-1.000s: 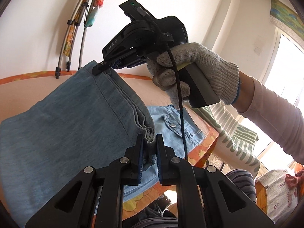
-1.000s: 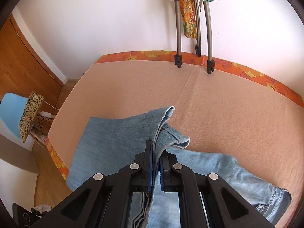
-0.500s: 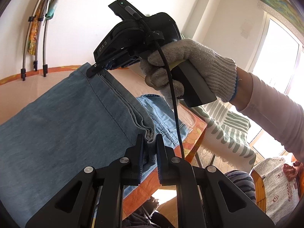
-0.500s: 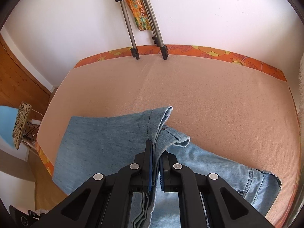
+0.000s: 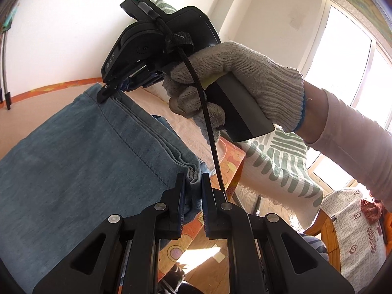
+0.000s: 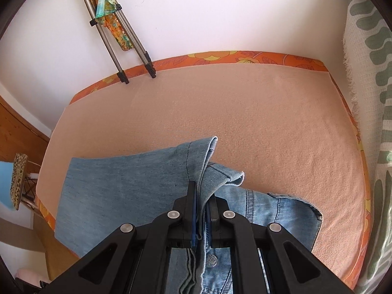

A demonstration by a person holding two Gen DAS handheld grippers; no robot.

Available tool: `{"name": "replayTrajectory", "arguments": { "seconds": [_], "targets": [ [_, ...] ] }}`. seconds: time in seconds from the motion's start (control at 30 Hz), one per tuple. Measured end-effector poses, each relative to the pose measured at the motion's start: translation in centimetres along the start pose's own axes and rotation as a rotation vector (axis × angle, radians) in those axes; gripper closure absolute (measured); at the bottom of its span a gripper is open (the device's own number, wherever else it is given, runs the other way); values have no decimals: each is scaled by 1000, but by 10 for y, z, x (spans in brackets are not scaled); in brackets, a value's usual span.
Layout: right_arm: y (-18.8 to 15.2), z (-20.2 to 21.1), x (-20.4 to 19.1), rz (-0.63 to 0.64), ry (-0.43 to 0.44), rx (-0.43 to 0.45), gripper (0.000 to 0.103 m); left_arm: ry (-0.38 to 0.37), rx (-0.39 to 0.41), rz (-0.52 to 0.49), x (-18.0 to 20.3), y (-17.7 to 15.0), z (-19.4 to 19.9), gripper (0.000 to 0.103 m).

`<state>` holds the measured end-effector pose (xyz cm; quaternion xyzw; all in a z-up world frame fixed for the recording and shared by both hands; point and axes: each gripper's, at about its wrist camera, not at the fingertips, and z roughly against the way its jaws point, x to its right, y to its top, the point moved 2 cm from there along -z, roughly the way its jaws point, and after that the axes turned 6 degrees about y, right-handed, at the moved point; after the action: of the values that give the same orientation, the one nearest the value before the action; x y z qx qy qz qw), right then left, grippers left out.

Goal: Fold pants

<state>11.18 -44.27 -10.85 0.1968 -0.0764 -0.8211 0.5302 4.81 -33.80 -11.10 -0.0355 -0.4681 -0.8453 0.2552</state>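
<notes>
Right wrist view: both grippers clamp the jeans' (image 6: 127, 183) hem over the bed (image 6: 269, 122), tripod (image 6: 127, 49) behind.

The light blue denim pants (image 6: 127, 191) are hanging doubled over above the table, their stacked hem edges bunching upright at the near side, while the buttoned waistband part is lying flat beneath on the right.

Faded blue denim pants (image 6: 127, 183), matt woven cloth, stitched hems. Peach fleecy bed cover (image 6: 257, 122), soft nap, matt. Black matt plastic left gripper (image 5: 192, 181) and right gripper (image 6: 203, 197), shiny metal rivets. Grey knitted cotton glove (image 5: 245, 78), coarse. Brushed metal tripod legs (image 6: 117, 41).
</notes>
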Motion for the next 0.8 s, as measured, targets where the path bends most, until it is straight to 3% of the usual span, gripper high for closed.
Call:
{"name": "replayTrajectory", "arguments": {
  "seconds": [0.47, 0.8],
  "targets": [
    [-26, 0, 67, -104, -7, 3, 100, -52, -68, -48, 26, 2, -52, 92],
    [-29, -18, 69, -85, -53, -12, 97, -49, -127, -28, 25, 0, -63, 89]
  ]
}}
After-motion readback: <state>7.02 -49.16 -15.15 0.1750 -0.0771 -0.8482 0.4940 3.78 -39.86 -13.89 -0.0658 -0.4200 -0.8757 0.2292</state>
